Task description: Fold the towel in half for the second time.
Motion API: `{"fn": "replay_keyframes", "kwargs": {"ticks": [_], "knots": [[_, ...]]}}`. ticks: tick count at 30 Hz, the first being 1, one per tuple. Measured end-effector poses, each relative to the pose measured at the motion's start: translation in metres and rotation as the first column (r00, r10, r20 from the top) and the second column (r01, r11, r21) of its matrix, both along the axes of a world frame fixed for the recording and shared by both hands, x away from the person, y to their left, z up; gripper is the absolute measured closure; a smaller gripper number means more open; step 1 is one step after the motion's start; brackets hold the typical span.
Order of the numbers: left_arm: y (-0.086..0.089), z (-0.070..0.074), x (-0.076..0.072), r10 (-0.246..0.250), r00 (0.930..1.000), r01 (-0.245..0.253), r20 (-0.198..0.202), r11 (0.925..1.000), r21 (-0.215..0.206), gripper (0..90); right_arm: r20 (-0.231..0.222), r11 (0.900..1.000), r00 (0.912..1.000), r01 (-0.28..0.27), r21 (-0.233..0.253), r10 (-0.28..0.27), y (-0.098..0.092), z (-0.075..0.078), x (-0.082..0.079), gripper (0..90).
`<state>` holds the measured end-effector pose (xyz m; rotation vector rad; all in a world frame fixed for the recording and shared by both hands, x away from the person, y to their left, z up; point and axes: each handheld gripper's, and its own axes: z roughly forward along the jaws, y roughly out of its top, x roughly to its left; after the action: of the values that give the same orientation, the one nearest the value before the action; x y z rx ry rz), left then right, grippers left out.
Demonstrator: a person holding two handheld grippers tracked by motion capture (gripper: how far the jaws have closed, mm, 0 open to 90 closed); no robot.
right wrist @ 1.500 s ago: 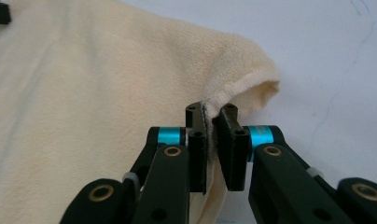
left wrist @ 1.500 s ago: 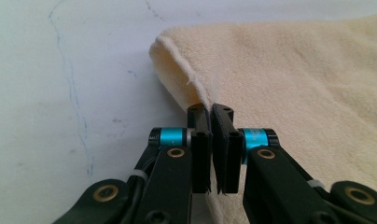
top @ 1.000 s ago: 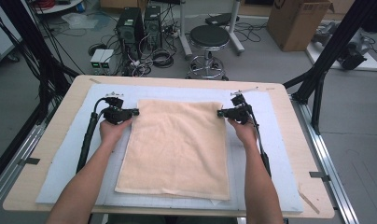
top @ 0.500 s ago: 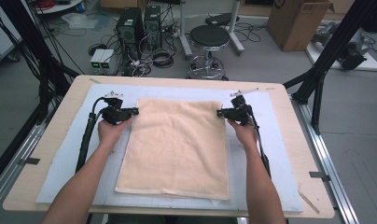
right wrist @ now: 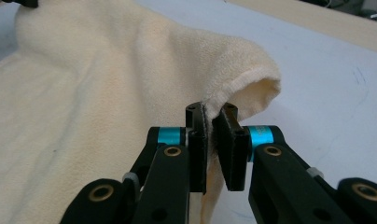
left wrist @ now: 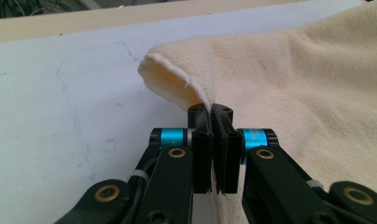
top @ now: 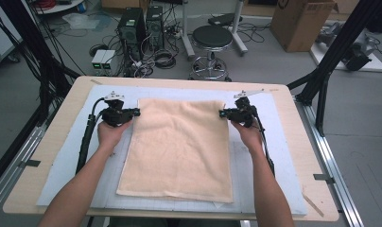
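Towel fold | cream terry-cloth towel (top: pixel 179 146) lay flat between both claws on counter (top: pixel 293 101) | left claw (left wrist: pixel 210 111) pinched its far corner; right claw (right wrist: pixel 211 112) likewise | judged: lift both corners evenly, keep edge taut.

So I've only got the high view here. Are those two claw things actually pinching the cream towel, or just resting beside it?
Observer: Pinching. The left gripper has its jaws shut on the towel edge.
Operator: And the other one?
Observer: The right gripper has the hem between its jaws too, with a slight gap showing between them.
Operator: Is the cloth lying flat there?
Observer: No, at each gripped corner it lifts into a small open fold above the blue mat.
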<state>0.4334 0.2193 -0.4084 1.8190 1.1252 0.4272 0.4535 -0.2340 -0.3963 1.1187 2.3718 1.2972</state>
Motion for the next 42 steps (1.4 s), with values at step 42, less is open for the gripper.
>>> {"fn": "replay_keyframes", "kwargs": {"ticks": [42], "knots": [[0.013, -0.024, -0.132, -0.257, 0.9614, 0.244, 0.097, 0.9610, 0.130, 86.0, 0.010, 0.968, 0.9690, -0.247, -0.037, 0.247, -0.006, -0.021, -0.139, 82.1]]}}
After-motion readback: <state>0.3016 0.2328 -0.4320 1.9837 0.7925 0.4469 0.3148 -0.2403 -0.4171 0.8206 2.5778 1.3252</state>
